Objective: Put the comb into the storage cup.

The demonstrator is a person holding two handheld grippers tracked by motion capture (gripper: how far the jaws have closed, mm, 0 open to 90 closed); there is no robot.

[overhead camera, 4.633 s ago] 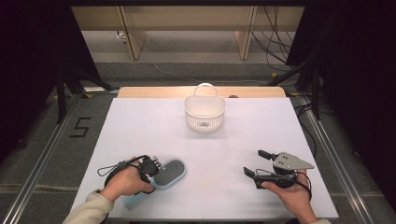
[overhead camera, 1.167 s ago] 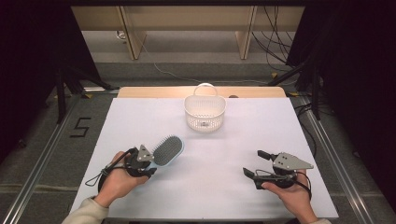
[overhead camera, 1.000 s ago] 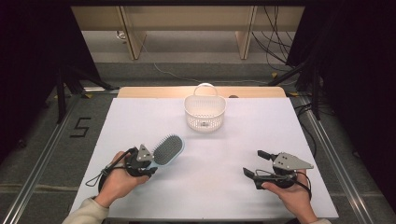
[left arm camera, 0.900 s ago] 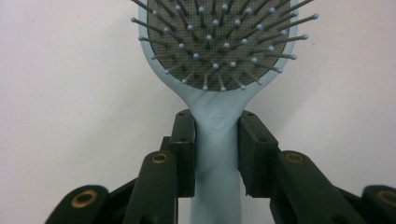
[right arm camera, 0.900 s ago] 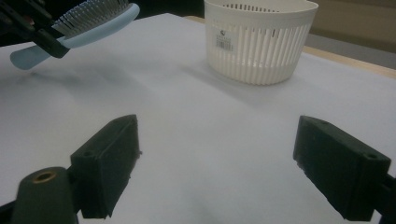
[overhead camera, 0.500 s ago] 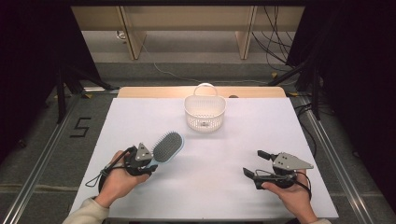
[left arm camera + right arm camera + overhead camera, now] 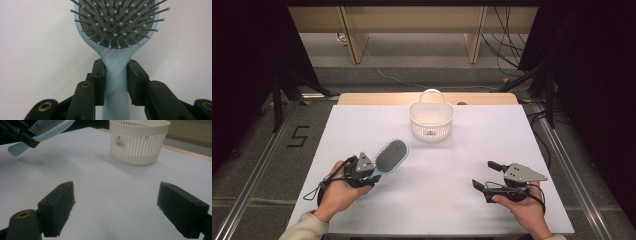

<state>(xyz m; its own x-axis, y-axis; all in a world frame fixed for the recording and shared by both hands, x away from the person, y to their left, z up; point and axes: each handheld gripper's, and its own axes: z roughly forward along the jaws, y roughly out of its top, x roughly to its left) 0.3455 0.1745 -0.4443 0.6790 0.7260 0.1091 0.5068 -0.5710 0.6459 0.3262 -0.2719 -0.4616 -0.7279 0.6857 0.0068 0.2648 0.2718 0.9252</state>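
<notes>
In the high view, the hairbrush [image 7: 390, 156] is seen clamped by its handle in the left gripper [image 7: 371, 172] and raised off the white counter [image 7: 452, 200], well short of the basket [image 7: 431, 120]. The right gripper [image 7: 484, 176] is held idle, its fingers spread on nothing.

In the left gripper view, the fingers [image 7: 98, 82] are pressed on either side of the brush's neck.

In the right gripper view, the fingers [image 7: 58, 207] are parted wide, with bare counter between them.

The pickup is judged done; carrying to the basket and release are judged left.
</notes>
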